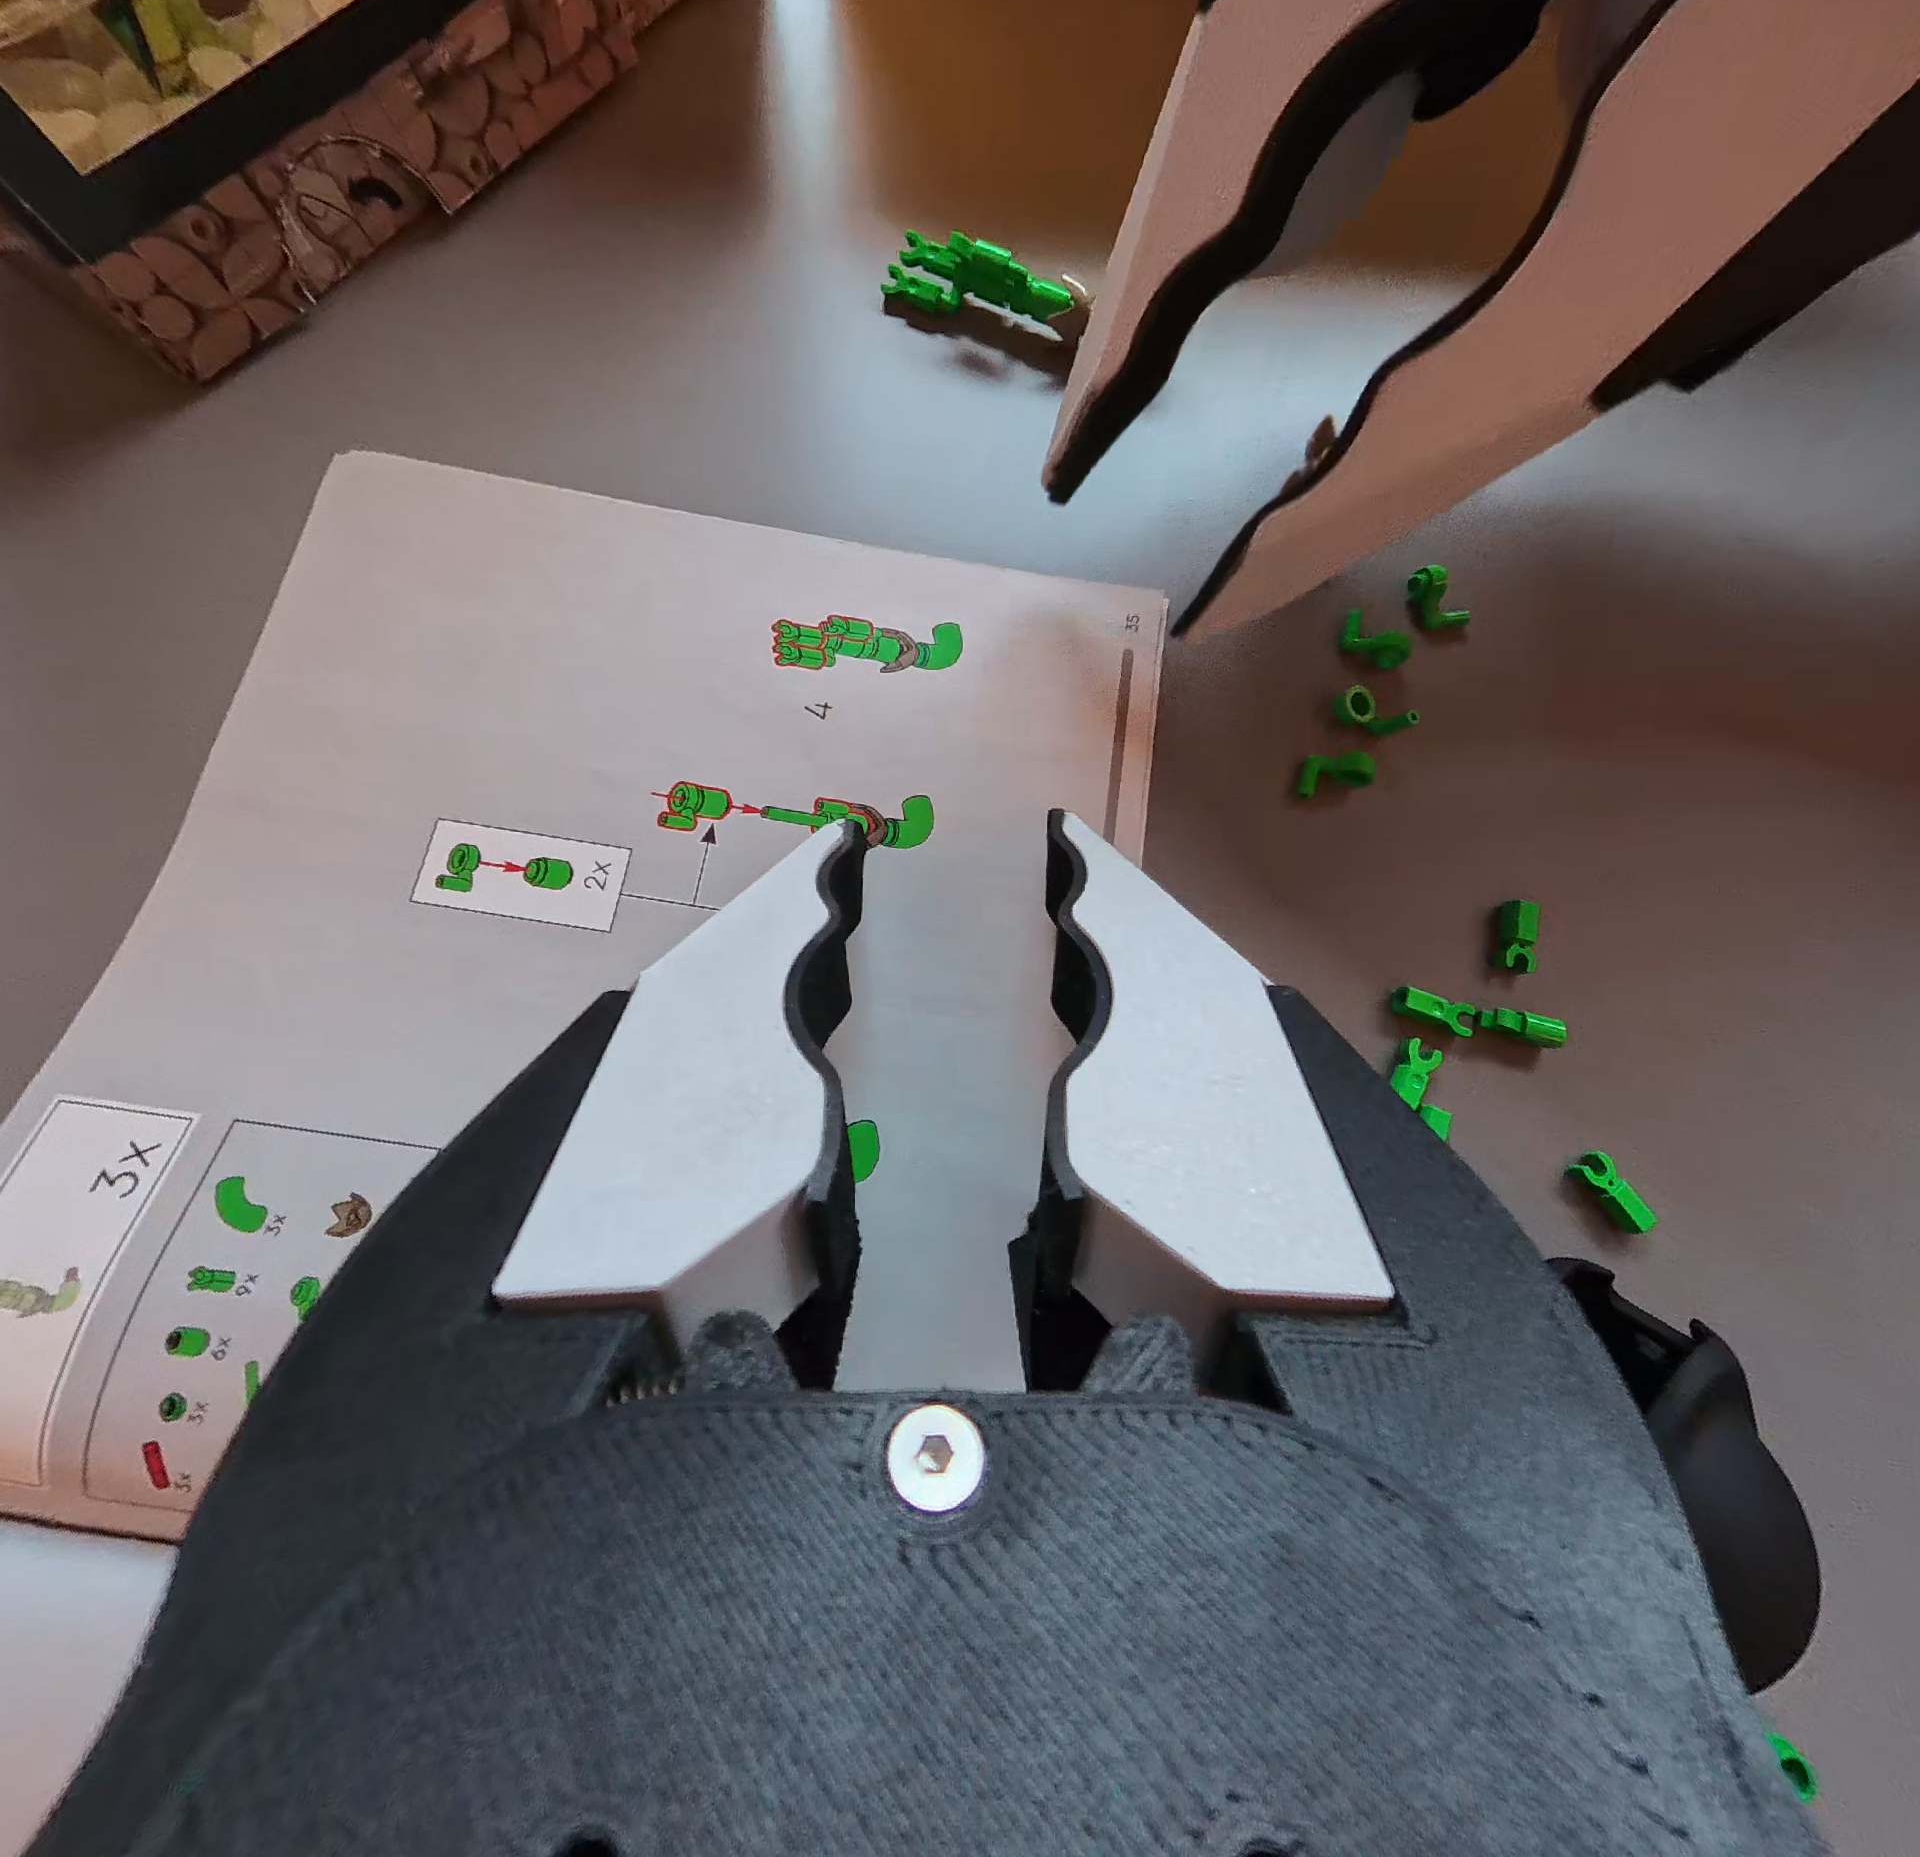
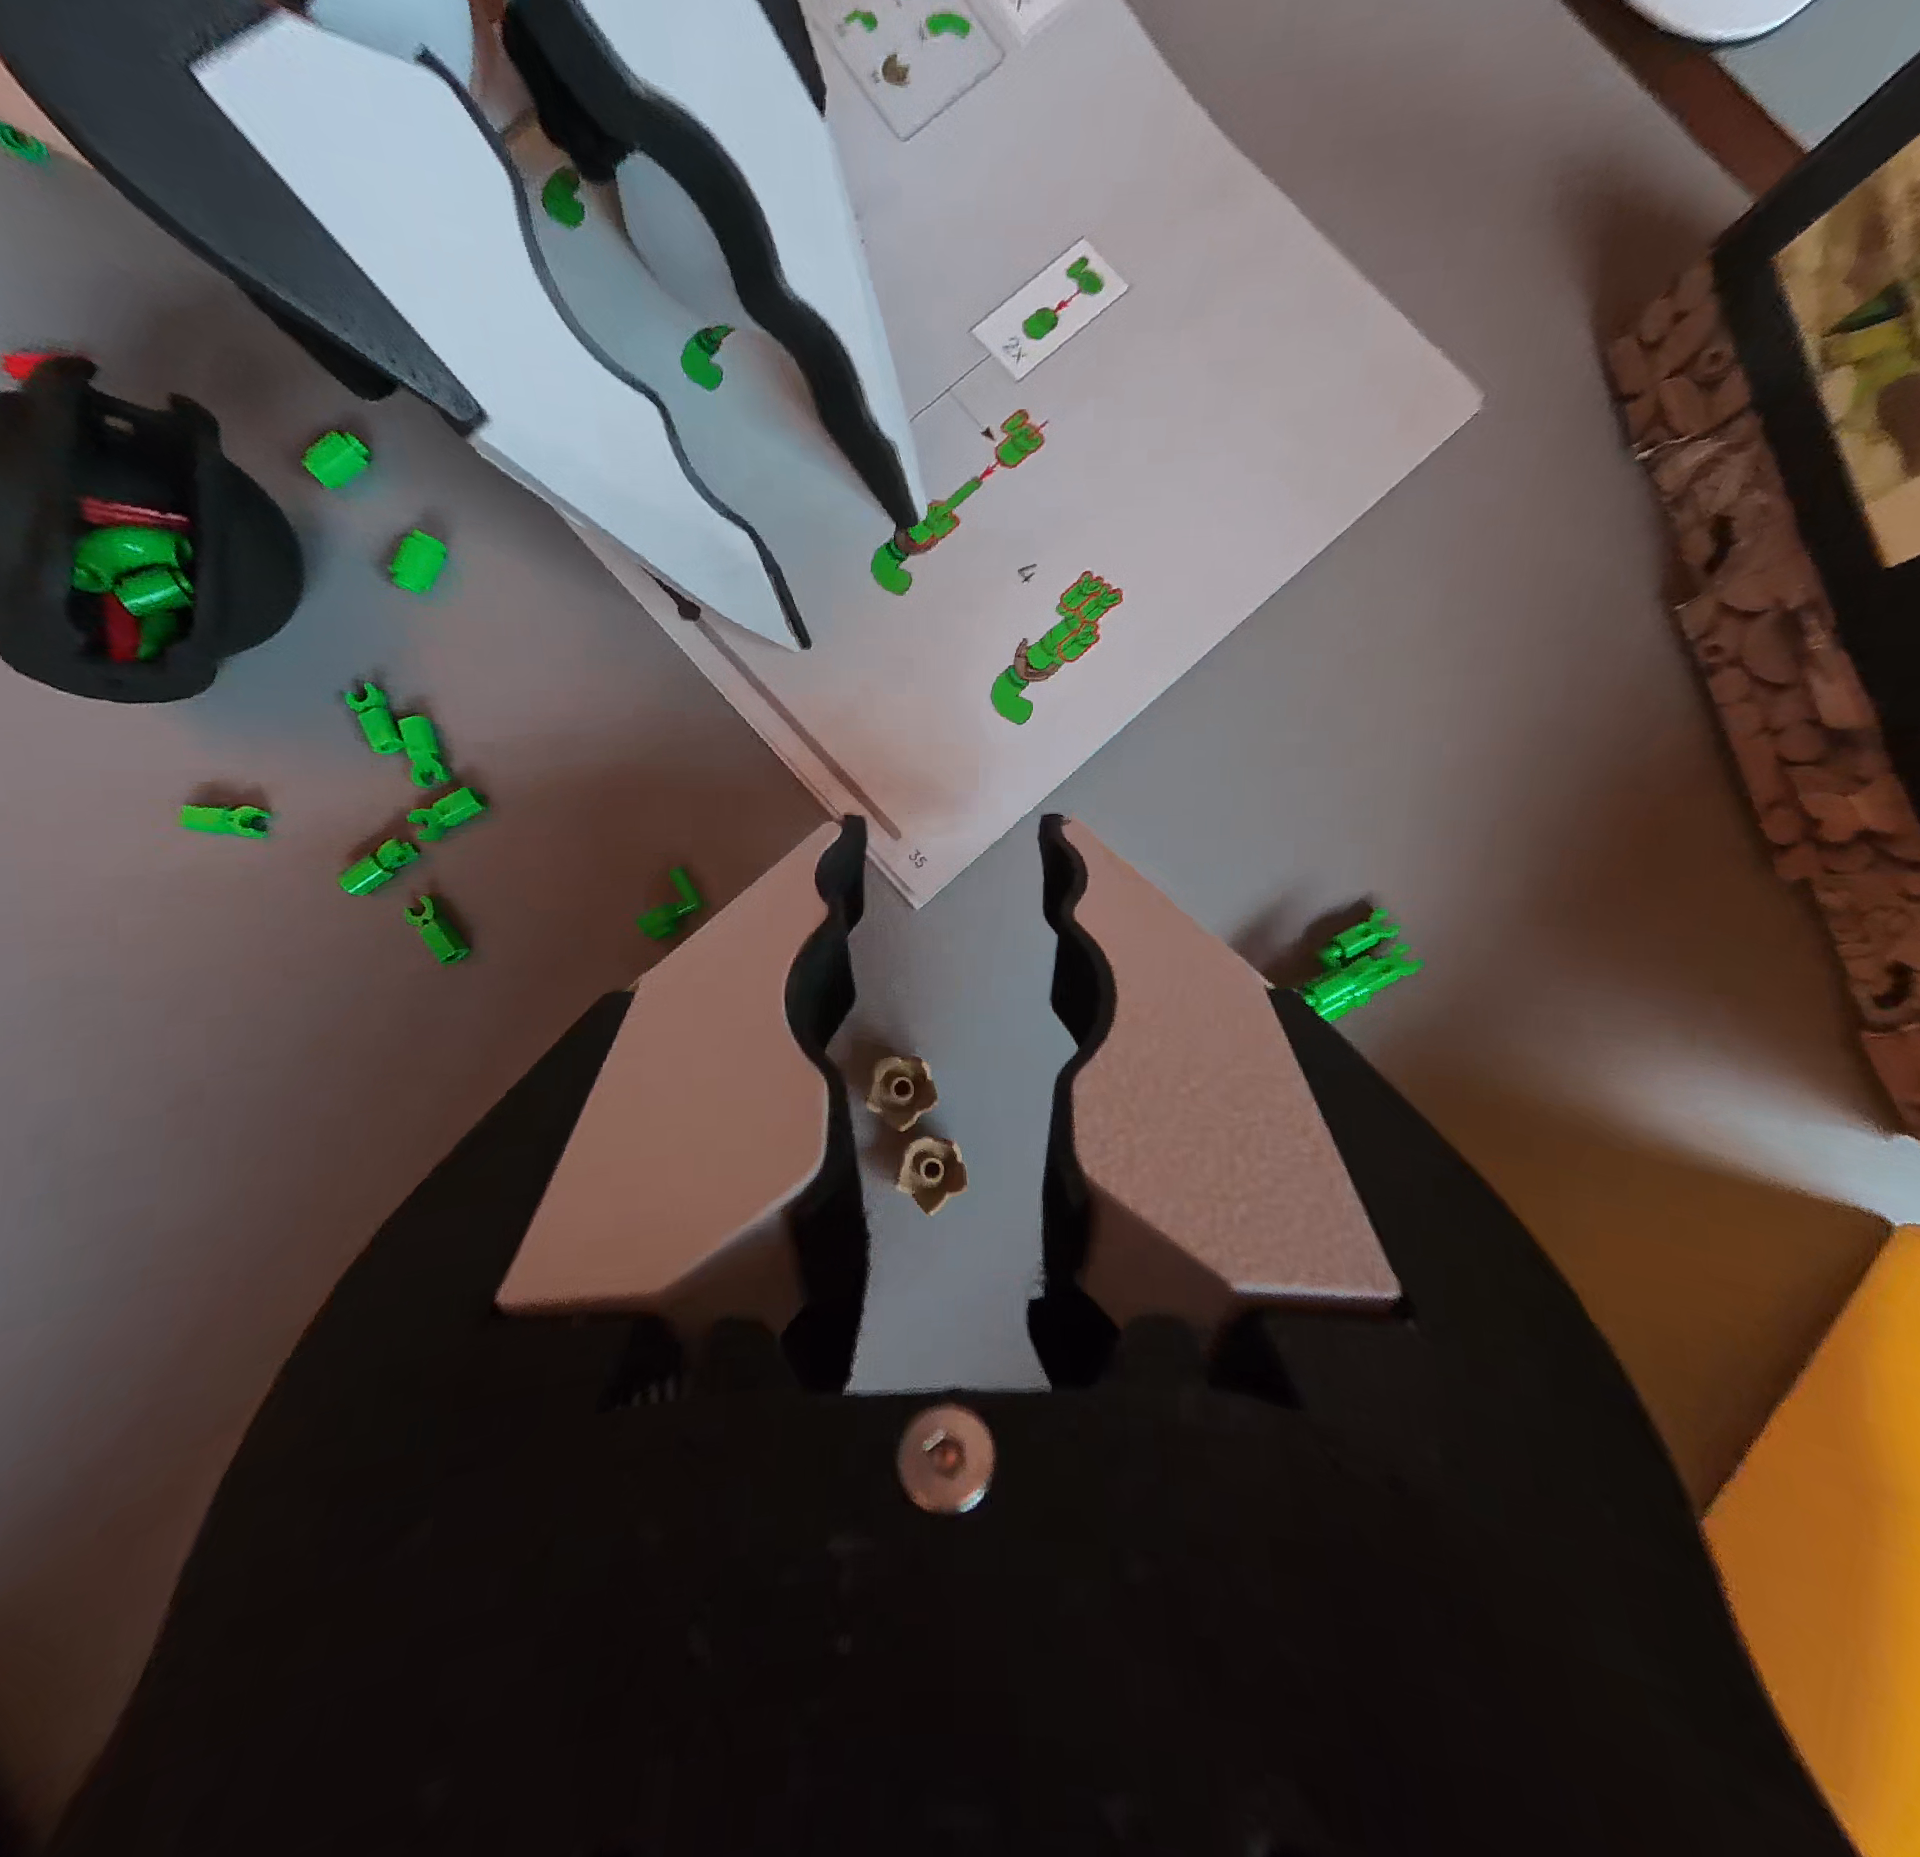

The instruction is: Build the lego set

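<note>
Closest under my right wrist camera, my right gripper (image 2: 951,836) stands apart and empty above the grey desk (image 2: 1351,664). Two small tan flower-shaped lego pieces (image 2: 914,1132) lie on the desk between its fingers, touching each other. Only this view shows them clearly, along with a black cup (image 2: 135,560) holding green and red pieces toward the desk's left side and a yellow object (image 2: 1829,1495) at lower right.

My left gripper (image 1: 951,831) is also apart, holding nothing, hovering over the white printed instruction booklet (image 1: 520,685). Its tips sit above the page's right half.

Outward from there, the assembled green lego stem (image 1: 971,280) lies on the desk beyond the booklet's far edge, just beside the right gripper's finger. Loose small green clip pieces (image 1: 1496,1018) are scattered right of the booklet. The left view alone shows the green bent pieces (image 1: 1371,685) clustered farther out. The lego box with brown log pattern (image 1: 312,166) sits at the far left corner.
</note>
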